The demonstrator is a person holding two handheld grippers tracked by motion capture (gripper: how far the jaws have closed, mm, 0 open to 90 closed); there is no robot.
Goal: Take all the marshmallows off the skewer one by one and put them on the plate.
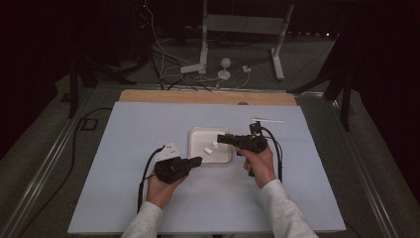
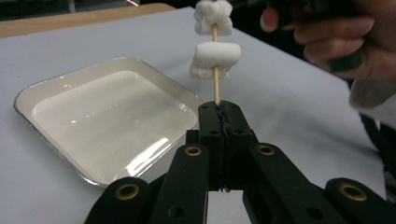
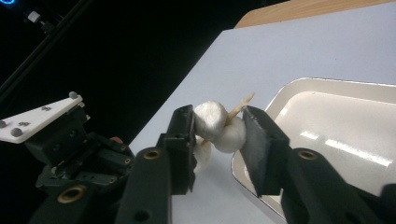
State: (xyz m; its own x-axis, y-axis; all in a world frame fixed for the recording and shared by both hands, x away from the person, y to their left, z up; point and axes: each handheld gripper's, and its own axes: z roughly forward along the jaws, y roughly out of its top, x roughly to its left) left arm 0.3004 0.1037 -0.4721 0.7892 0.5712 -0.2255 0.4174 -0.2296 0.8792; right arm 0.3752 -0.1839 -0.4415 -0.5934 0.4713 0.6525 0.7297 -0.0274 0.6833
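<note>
A thin wooden skewer stands up out of my left gripper, which is shut on its lower end. White marshmallows are threaded on it: one lower and a clump at the top. In the right gripper view my right gripper closes on the top marshmallows from both sides, with the skewer tip poking out beyond. In the high view both grippers, left and right, meet over the white square tray, which holds no marshmallows.
A thin white stick lies at the back right of the pale blue table. A wooden strip runs along the far edge. Beyond it the floor carries cables and a white stand.
</note>
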